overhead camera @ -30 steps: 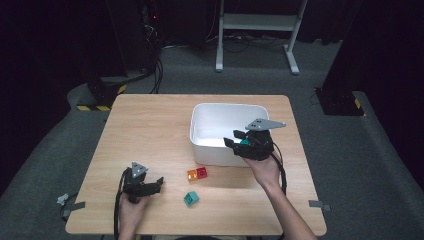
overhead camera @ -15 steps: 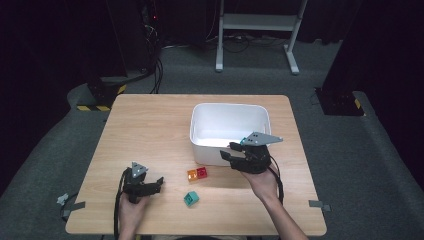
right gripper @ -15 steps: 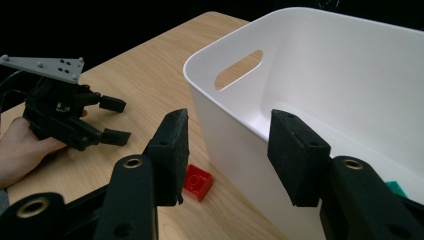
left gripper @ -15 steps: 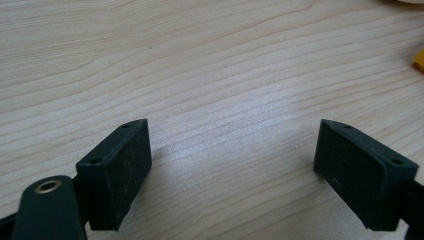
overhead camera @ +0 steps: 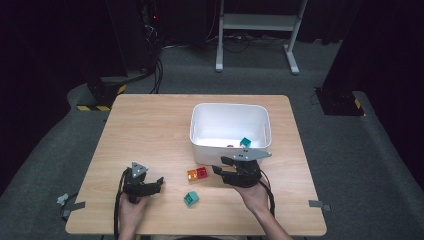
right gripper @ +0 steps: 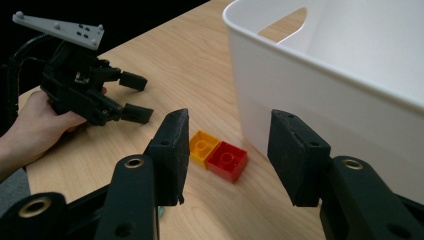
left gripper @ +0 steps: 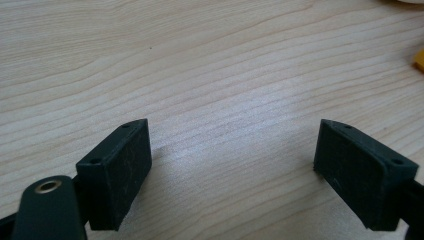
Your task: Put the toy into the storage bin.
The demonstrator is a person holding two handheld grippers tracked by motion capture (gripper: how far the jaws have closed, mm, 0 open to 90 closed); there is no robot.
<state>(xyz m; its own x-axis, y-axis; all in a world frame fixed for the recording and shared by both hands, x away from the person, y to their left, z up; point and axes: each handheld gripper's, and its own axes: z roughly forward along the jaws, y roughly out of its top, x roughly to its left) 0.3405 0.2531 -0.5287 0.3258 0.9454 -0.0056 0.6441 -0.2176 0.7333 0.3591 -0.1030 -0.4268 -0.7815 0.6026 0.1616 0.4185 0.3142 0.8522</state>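
My right gripper (overhead camera: 221, 165) hovers open and empty just in front of the white bin (overhead camera: 200, 146), its jaws pointing left at an orange block (overhead camera: 192, 175) and a red block (overhead camera: 202, 172) joined side by side. In the right gripper view the orange block (right gripper: 202, 145) and red block (right gripper: 227, 159) lie beyond the gap of my right gripper (right gripper: 232, 135), beside the bin wall (right gripper: 325, 90). A teal block (overhead camera: 191, 198) lies on the table nearer me. Another teal block (overhead camera: 245, 142) sits inside the bin. My left gripper (overhead camera: 159, 182) rests open on the table, empty (left gripper: 232, 165).
The wooden table (overhead camera: 150, 130) has bare room across its left and far side. A hand holds the left gripper (right gripper: 140, 97) beyond the blocks in the right gripper view. A white frame's legs (overhead camera: 255, 35) and cables stand on the floor behind the table.
My right gripper has come down off the bin's front rim toward me, low over the table by the orange and red blocks. The bin's teal block now shows. The left gripper stayed put.
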